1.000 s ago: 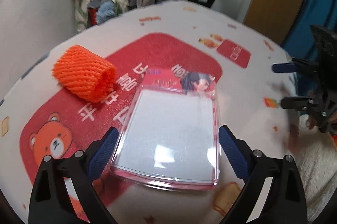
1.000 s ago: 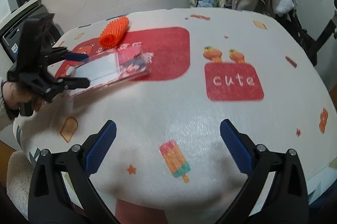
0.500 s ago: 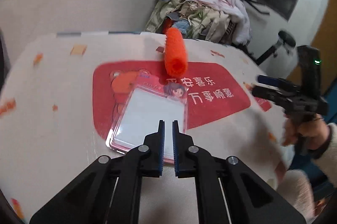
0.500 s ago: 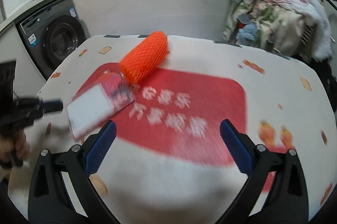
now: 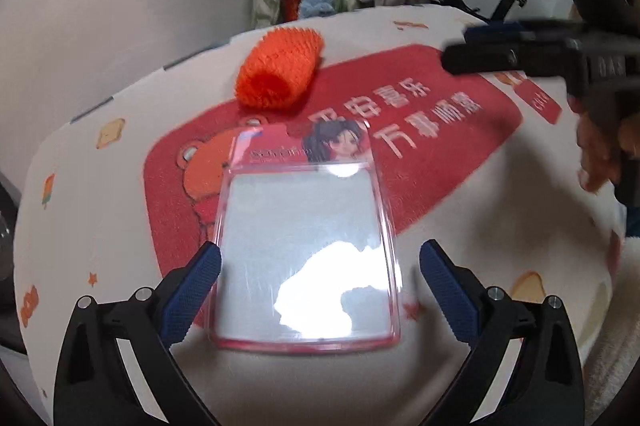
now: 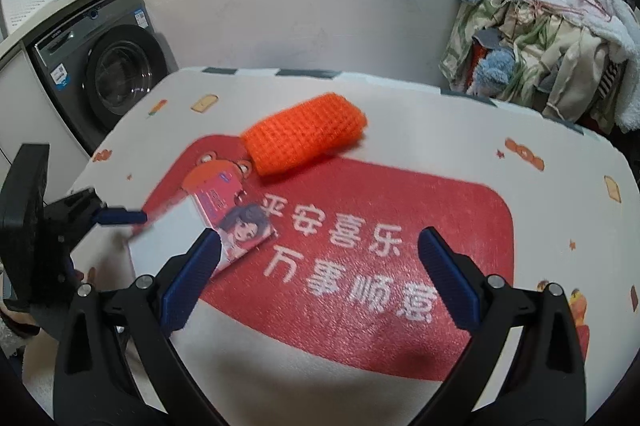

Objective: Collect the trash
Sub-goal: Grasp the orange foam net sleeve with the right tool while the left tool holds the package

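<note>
Blister pack (image 5: 308, 246), empty and clear, lies flat on the desk (image 5: 460, 222) between the jaws of the left hand-held gripper (image 5: 320, 290), which have just been opening after a brief closure; the pads now stand wide and press on nothing. Orange mesh sleeve (image 5: 278, 72) rests just beyond the pack. The right hand-held gripper (image 6: 320, 278), also open and empty, has swung towards the sleeve. Judgement: neither piece of trash is yet lifted; the pack needs a fresh grasp.
</note>
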A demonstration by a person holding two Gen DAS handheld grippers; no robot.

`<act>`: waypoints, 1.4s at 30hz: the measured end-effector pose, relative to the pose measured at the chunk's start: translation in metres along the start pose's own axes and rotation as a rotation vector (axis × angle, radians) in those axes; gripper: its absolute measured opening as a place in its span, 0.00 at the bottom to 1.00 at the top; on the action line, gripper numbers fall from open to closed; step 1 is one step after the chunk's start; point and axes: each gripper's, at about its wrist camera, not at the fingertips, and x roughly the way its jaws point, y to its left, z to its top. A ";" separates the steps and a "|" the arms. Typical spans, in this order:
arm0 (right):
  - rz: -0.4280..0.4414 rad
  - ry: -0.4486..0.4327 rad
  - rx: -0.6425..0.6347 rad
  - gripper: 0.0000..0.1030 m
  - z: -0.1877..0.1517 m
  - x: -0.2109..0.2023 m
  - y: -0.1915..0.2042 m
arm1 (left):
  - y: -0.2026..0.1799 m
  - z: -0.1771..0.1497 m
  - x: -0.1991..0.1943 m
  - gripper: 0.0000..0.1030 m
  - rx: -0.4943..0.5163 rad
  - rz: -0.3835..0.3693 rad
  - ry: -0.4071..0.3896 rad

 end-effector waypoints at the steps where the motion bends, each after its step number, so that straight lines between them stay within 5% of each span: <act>1: -0.003 0.007 0.002 0.94 -0.002 0.001 -0.002 | 0.003 0.002 0.001 0.94 -0.023 -0.008 -0.003; 5: -0.007 0.014 0.003 0.94 -0.007 0.002 -0.006 | 0.012 0.007 0.004 0.94 -0.084 -0.021 -0.016; 15: 0.008 0.007 0.009 0.94 -0.011 0.000 -0.007 | 0.016 0.012 -0.005 0.94 -0.047 0.089 -0.072; 20: 0.009 0.011 0.019 0.94 -0.012 0.002 -0.008 | 0.021 0.004 0.013 0.95 -0.034 0.067 0.015; 26: 0.011 0.021 0.010 0.94 -0.012 0.006 -0.007 | 0.026 0.001 0.013 0.93 -0.071 0.033 0.010; 33: 0.022 0.032 -0.007 0.94 0.008 0.026 -0.001 | 0.044 -0.001 -0.027 0.89 -0.204 0.020 -0.114; 42: 0.019 0.047 0.078 0.94 0.077 0.097 0.020 | 0.078 -0.022 -0.077 0.89 -0.398 0.097 -0.264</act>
